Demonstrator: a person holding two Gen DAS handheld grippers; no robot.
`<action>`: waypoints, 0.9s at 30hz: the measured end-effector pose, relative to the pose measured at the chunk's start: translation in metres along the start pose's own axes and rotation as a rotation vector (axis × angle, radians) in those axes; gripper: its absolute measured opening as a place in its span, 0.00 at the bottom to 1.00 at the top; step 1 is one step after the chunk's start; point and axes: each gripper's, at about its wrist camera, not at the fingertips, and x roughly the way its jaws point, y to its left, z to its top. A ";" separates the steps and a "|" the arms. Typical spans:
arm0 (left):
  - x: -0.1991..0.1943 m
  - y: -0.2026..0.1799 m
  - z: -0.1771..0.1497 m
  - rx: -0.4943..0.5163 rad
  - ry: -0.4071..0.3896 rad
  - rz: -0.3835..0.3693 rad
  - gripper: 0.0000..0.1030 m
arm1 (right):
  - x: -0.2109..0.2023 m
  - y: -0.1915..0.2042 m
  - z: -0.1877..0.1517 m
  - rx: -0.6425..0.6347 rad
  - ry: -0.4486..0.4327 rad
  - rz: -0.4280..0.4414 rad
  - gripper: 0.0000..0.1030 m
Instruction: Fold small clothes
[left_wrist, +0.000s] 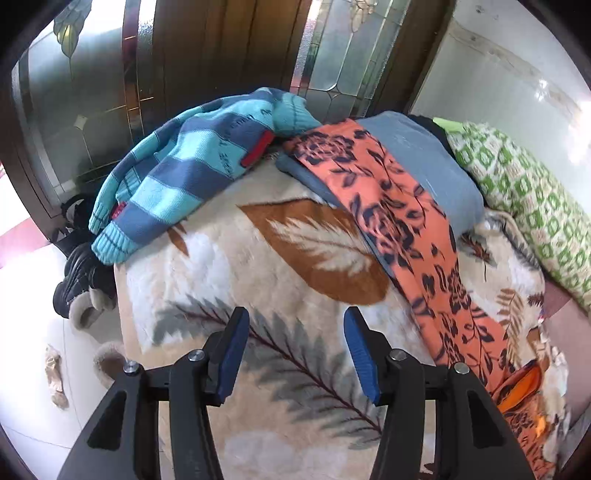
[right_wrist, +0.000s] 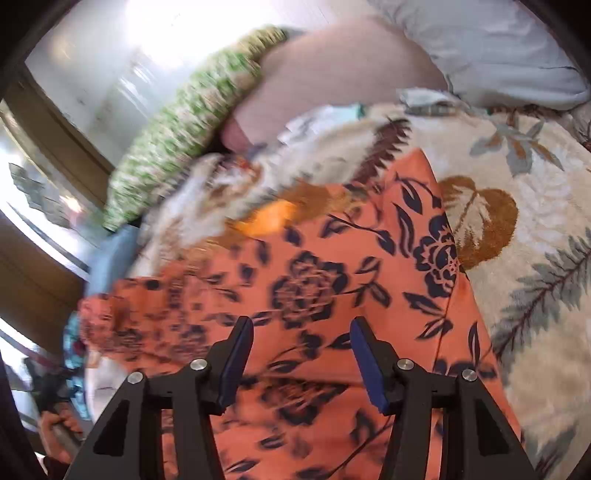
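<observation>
An orange garment with dark flowers (left_wrist: 402, 229) lies stretched across the leaf-print blanket (left_wrist: 258, 266); it fills the middle of the right wrist view (right_wrist: 314, 288). A blue striped knit sweater (left_wrist: 184, 177) lies crumpled at the blanket's far left. A folded grey-blue cloth (left_wrist: 428, 166) lies under the orange garment's far end. My left gripper (left_wrist: 295, 325) is open and empty above bare blanket. My right gripper (right_wrist: 301, 332) is open and empty just above the orange garment.
A green-patterned pillow (left_wrist: 524, 195) lies at the right, also in the right wrist view (right_wrist: 184, 122). Dark shoes (left_wrist: 77, 273) and slippers sit on the floor at the left. Glass-panelled wooden doors (left_wrist: 221, 51) stand behind. A pale pillow (right_wrist: 498, 48) lies at the far right.
</observation>
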 end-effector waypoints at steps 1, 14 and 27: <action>-0.001 0.005 0.009 0.008 -0.006 -0.005 0.64 | -0.009 0.004 -0.005 -0.006 -0.008 0.010 0.57; 0.077 -0.024 0.089 -0.018 0.272 -0.146 0.82 | -0.013 0.029 -0.049 -0.140 0.014 -0.007 0.57; 0.106 -0.050 0.098 -0.142 0.277 -0.278 0.19 | 0.002 0.024 -0.038 -0.171 0.016 -0.050 0.57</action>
